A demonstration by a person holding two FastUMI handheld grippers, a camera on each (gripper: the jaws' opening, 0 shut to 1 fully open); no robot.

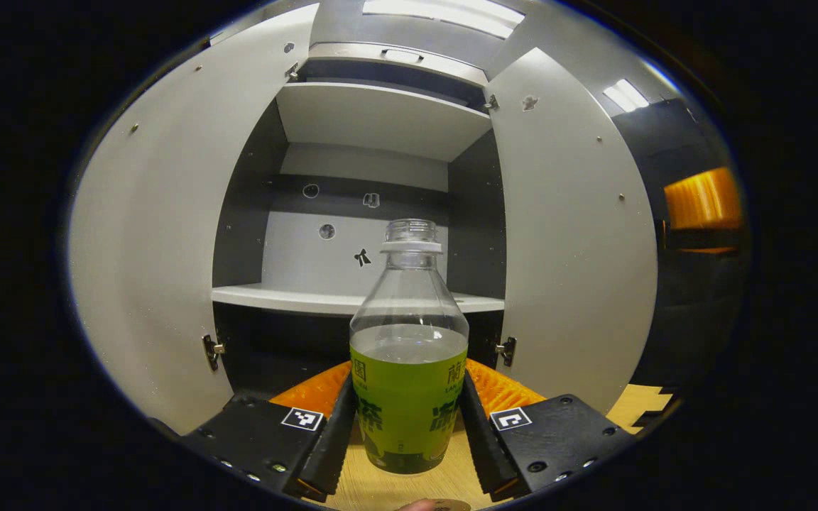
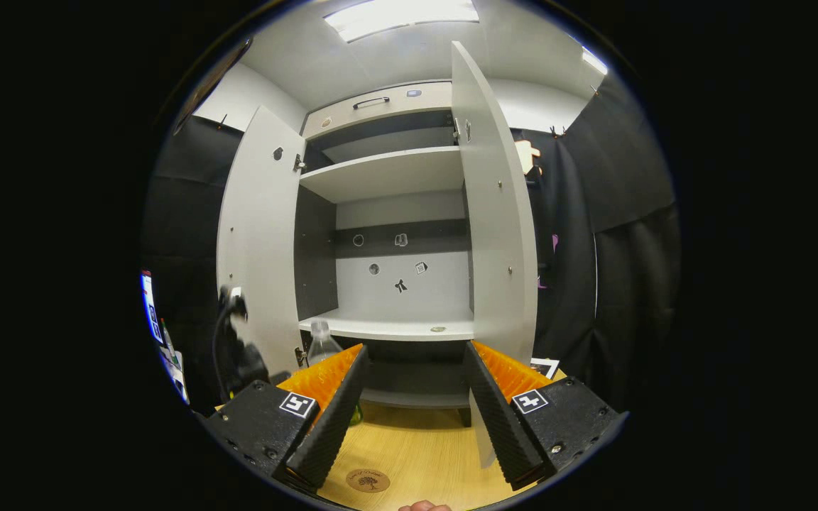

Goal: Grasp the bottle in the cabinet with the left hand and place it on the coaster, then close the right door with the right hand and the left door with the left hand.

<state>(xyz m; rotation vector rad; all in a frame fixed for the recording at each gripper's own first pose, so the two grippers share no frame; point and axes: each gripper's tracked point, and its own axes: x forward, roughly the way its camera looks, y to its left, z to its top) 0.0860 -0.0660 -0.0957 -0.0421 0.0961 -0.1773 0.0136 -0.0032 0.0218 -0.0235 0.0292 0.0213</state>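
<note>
The left claw (image 1: 409, 433) is gripping the upright bottle (image 1: 409, 355) above the surface (image 2: 416, 447); the right claw (image 2: 412, 419) is hanging wide open, holding nothing, facing the open cabinet (image 2: 395, 174)

Clear glossy plastic bottle (image 1: 409, 355) (paper-like label), matt cabinet (image 1: 380, 121), wood-grain table (image 2: 416, 447).

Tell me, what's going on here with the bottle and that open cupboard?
A person is working with a pair of tongs in each hand. The left tongs are closed on a bottle with a green label, holding it upright in front of the cabinet, above the wooden table. The right tongs hang open and empty. A round coaster lies on the table. The left door and the right door both stand open.
</note>
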